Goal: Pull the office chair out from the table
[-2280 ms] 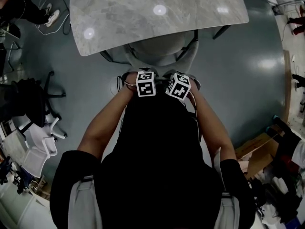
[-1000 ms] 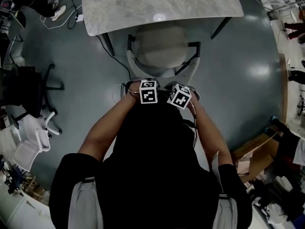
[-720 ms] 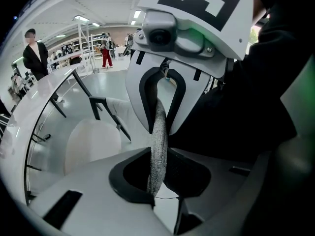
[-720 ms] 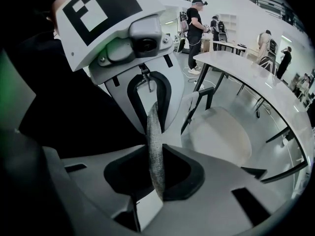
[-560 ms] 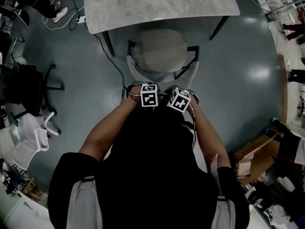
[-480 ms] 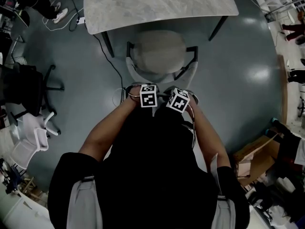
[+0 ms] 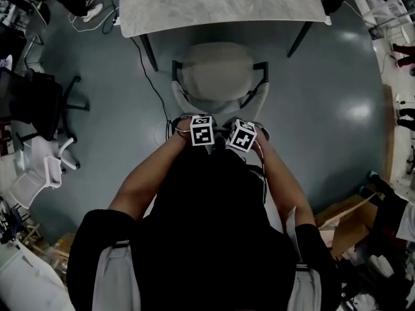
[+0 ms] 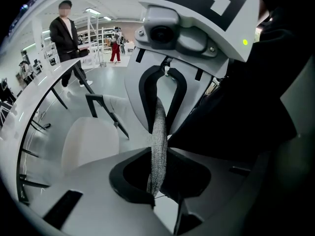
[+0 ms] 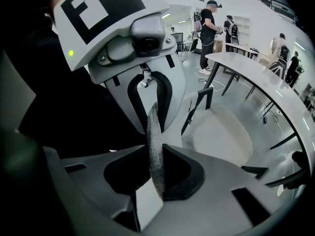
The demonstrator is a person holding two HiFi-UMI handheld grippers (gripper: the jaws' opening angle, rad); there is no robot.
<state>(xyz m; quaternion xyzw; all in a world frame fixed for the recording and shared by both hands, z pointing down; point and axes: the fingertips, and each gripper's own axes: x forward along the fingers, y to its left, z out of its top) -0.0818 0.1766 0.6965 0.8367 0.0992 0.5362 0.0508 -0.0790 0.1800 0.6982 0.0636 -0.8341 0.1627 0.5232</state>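
**Head view.** The office chair (image 7: pixel 217 73) sits upper centre. Its seat is now fully clear of the table (image 7: pixel 220 2) along the top edge, where two seconds ago that edge covered half of it. My left gripper (image 7: pixel 201 127) and right gripper (image 7: pixel 242 135) lie side by side mid-frame at the top of the backrest.

**Left gripper view.** My jaws are clamped on the grey mesh backrest rim (image 8: pixel 158 141) at centre. The seat shows centre left, with the table arcing beyond it.

**Right gripper view.** These jaws pinch the same rim (image 9: pixel 154 146). The seat lies right of centre, apart from the table.

The pull looks essentially accomplished.
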